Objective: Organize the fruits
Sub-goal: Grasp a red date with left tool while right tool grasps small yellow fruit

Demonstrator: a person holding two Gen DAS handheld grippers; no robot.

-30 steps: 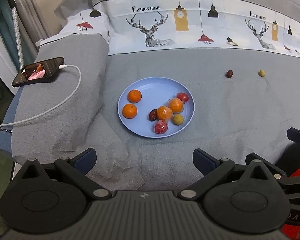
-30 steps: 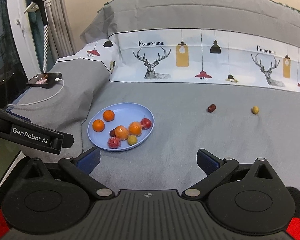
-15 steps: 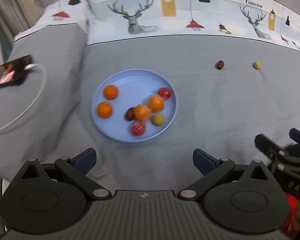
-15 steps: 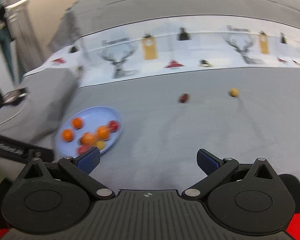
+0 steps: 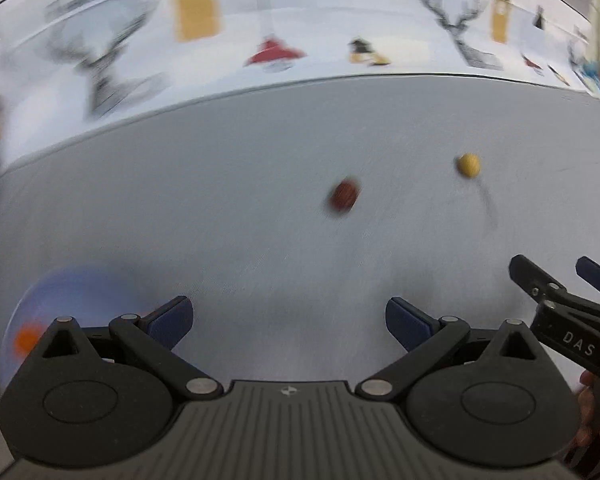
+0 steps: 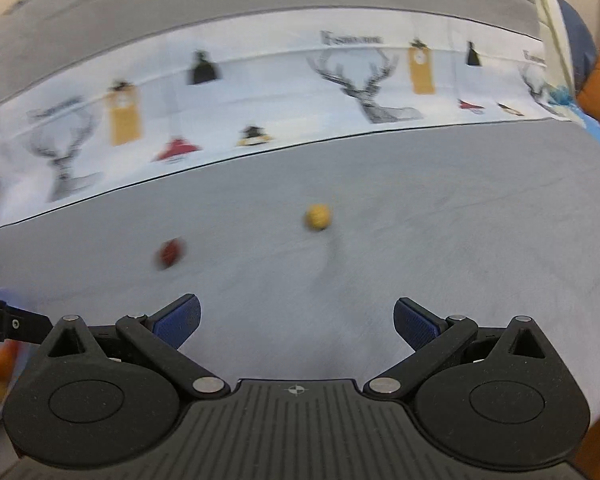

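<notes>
Left gripper spread wide, blue pads far apart, nothing held, nothing touched, only grey bedspread between them. Right gripper equally wide, empty, pads clear of everything. Ahead of both, well apart from the fingertips: a small dark red fruit, blurred, slightly oval, long axis tilted up toward the right as far as the smear allows; and a small round yellow fruit, sharper, no long axis to speak of. In the right wrist view, yellow fruit nearly centred beyond the open fingers, red fruit off to the left and nearer. Blue plate low at left, partly behind the left finger, with a blurred orange fruit on it. Printed white band with deer and lamps across the far side.
</notes>
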